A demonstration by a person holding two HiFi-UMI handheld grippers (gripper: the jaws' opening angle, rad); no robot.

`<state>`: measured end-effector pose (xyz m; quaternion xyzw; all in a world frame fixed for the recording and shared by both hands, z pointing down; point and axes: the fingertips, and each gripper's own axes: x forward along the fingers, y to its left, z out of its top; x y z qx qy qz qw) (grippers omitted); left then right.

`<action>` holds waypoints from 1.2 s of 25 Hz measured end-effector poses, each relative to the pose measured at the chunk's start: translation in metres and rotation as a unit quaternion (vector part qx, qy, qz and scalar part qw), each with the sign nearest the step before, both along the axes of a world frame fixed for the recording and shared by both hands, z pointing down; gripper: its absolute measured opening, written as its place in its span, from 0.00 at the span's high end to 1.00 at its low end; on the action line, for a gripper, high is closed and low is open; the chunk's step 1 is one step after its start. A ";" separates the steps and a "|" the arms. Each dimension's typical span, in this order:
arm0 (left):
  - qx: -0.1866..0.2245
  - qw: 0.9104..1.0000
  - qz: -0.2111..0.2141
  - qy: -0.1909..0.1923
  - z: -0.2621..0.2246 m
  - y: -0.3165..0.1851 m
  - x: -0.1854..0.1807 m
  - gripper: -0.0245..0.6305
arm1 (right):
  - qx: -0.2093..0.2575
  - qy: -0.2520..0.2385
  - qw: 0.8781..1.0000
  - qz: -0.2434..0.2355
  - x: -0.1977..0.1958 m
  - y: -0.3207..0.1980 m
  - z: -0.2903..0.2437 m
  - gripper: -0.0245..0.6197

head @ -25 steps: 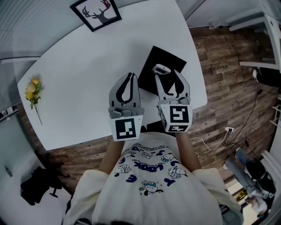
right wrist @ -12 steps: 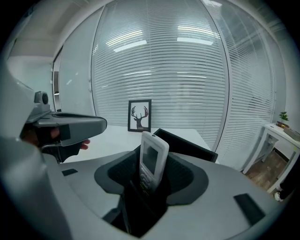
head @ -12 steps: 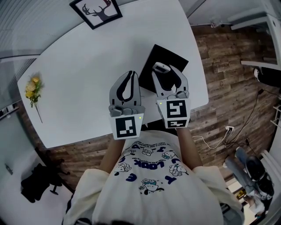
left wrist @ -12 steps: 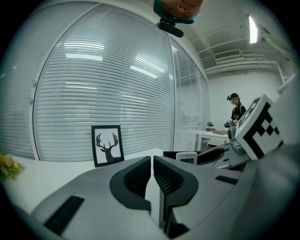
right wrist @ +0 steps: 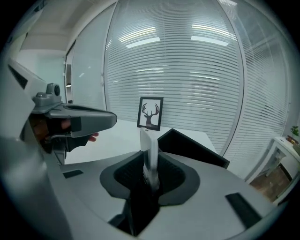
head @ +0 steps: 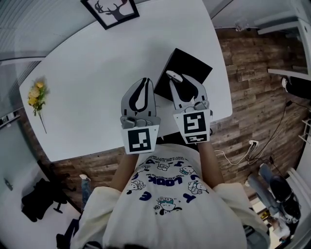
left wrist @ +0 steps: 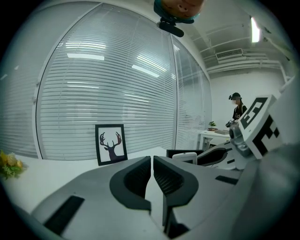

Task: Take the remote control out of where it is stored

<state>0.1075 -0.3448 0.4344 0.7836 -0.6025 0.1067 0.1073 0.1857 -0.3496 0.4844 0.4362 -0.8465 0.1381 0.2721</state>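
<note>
The white remote control [head: 173, 76] stands on edge between the fingertips of my right gripper [head: 180, 80], at the near edge of the black storage box [head: 189, 63]. The right jaws have just been closing, and they now press on the remote. In the right gripper view the remote [right wrist: 149, 151] rises as a thin white slab from my right gripper [right wrist: 151, 164], with the black box [right wrist: 192, 147] behind it. My left gripper [head: 143, 83] hovers beside it, shut and empty. In the left gripper view its jaws [left wrist: 152, 161] meet, and the remote [left wrist: 185, 158] shows to the right.
The white table [head: 92, 82] holds a framed deer picture [head: 112, 10] at the back and yellow flowers [head: 35, 97] at the left. Its right edge drops to a wood floor [head: 252, 92]. A person [left wrist: 239, 108] stands far off by another table.
The right jaws, wide open around the remote before, have closed onto it. The right gripper shifted slightly and rolled. The left gripper has stayed put.
</note>
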 end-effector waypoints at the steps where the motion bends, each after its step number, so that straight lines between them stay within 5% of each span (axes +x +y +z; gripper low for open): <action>1: 0.001 1.000 -0.001 0.000 -0.001 0.000 0.000 0.92 | -0.003 0.010 1.000 -0.014 -0.002 0.001 0.002 0.80; 11: -0.002 1.000 -0.005 -0.003 0.001 0.002 -0.002 0.92 | -0.023 0.092 0.992 -0.081 -0.016 0.002 0.018 0.78; 23: -0.001 1.000 -0.016 -0.006 0.000 0.006 -0.003 0.92 | -0.021 0.089 0.988 -0.121 -0.017 0.007 0.017 0.81; 30: 0.005 1.000 -0.019 -0.005 -0.005 0.009 -0.003 0.92 | -0.017 0.045 0.996 -0.074 -0.005 0.002 0.000 0.82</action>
